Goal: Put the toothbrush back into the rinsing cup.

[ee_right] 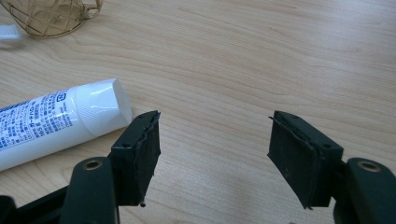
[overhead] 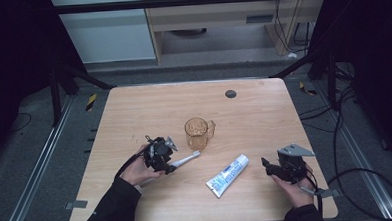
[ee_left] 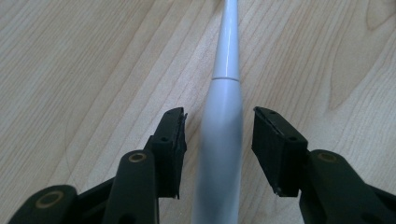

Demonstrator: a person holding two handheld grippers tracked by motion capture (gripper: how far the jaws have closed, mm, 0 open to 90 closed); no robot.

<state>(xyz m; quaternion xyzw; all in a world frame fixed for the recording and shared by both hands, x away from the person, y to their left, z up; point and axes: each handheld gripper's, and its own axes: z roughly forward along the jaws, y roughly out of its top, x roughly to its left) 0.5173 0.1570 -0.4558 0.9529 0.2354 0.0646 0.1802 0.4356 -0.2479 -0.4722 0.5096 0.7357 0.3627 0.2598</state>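
White plastic, smooth and rigid: the toothbrush [ee_left: 223, 135] lies flat on the table [overhead: 254, 113], at about seven o'clock from the amber cup [overhead: 198, 133], its head end pointing toward that cup. The left gripper [overhead: 170, 166] straddles the thick handle, jaws apart on either side with a gap showing at each pad, so nothing is clamped yet. I'd judge the brush light and stiff but slick and rounded; it could roll or squirt out of a pinch. The fat part of the handle, below the seam where it narrows into the neck, looks the safest place to hold.

At five o'clock from the cup lies a toothpaste tube [overhead: 228, 175], and beyond it, at about four o'clock, the right gripper [overhead: 267, 166] rests with its jaws wide and empty.

Pale wood grain covers the tabletop, with a small dark disc [overhead: 230, 94] near its far edge. Around it the floor is grey, with cables [overhead: 345, 134] trailing at three o'clock.
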